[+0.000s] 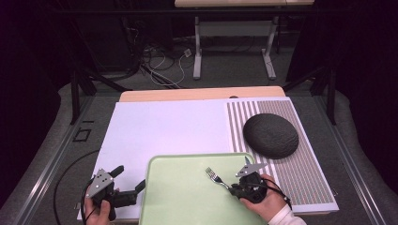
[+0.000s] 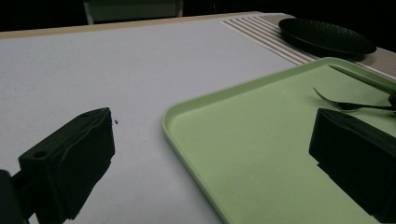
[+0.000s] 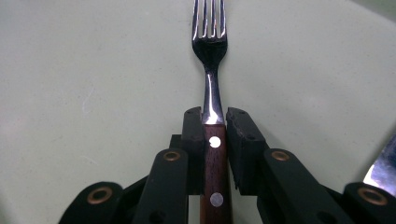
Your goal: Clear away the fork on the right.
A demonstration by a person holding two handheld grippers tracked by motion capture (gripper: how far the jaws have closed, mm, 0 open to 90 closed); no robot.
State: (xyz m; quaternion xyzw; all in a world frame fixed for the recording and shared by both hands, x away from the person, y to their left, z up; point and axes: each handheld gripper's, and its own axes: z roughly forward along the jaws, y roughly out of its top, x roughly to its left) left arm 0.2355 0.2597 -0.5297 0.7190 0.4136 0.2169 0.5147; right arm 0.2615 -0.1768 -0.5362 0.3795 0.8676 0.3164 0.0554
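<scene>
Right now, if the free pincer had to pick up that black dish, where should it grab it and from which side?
Probably the rim of the black dish on its left edge, nearest the open left gripper. The dish sits low and wide on the striped mat, too broad to span, so one jaw over the rim, one under, seems best.

Pale green tray point(image 1: 187, 197), black plate point(image 1: 271, 135), brown-handled silver fork point(image 3: 211, 70), striped mat point(image 1: 305, 178).
</scene>
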